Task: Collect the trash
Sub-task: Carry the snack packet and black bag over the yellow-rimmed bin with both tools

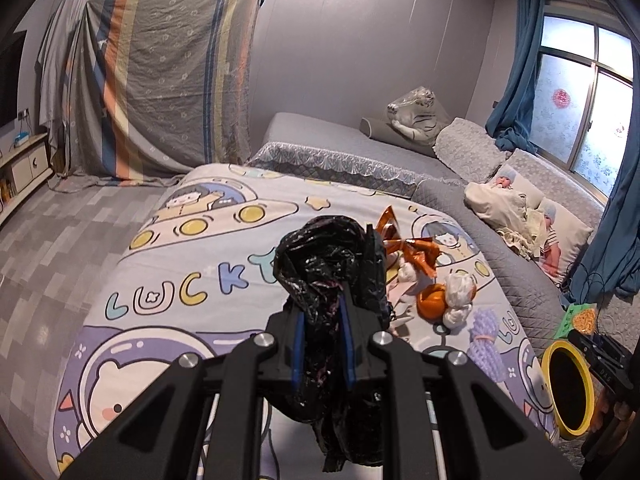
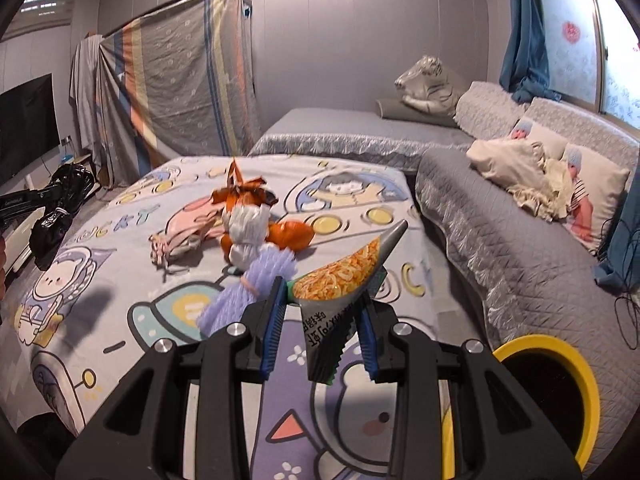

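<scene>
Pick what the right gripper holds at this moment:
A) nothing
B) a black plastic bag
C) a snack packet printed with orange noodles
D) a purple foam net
C: in the right wrist view the snack packet sits pinched between the right gripper fingers.

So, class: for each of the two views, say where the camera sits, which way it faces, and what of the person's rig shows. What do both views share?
Left wrist: on the left gripper, facing across the cartoon bedsheet; its fingers clamp a black trash bag.
Right wrist: on the right gripper, facing the same bed; a snack wrapper sits between its fingers.
Shared: orange wrapper, purple foam net, yellow-rimmed bin.
</scene>
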{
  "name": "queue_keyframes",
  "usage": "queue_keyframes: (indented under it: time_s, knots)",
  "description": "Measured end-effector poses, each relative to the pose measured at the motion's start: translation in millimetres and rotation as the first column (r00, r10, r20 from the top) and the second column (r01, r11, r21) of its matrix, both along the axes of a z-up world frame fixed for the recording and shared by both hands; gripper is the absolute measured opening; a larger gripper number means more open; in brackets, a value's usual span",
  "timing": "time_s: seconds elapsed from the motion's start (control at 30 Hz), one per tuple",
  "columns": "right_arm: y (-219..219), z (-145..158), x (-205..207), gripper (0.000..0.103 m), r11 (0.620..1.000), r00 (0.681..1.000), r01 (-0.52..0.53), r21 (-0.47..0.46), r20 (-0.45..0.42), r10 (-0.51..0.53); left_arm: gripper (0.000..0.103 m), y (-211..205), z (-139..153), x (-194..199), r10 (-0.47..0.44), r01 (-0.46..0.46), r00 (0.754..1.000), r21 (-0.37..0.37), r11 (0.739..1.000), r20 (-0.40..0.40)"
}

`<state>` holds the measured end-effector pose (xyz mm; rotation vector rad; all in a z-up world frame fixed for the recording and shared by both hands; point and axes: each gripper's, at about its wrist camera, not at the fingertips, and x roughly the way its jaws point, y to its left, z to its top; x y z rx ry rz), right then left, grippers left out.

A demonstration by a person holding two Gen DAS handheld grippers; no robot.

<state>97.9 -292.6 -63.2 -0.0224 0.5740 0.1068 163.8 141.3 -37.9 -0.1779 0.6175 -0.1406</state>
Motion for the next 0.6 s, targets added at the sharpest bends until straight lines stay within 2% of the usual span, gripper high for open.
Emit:
queue_keyframes:
  time_s: [0.3, 0.6]
  knots:
    - [-17.6, 12.0, -16.7, 0.031, 0.999, 0.998, 0.041, -0.01, 0.037, -0.041, 0.014, -38.8, 17.6, -4.3, -0.069, 0.069, 0.997, 0.018, 0.997, 0.039]
    - [-42.5, 15.5, -32.4, 0.031, 0.994, 0.992, 0.11, -0.007, 0.06, -0.109, 0.014, -97.0, 26.6, -2.4, -0.194, 0.193, 0.979, 0.018, 0.981, 0.059]
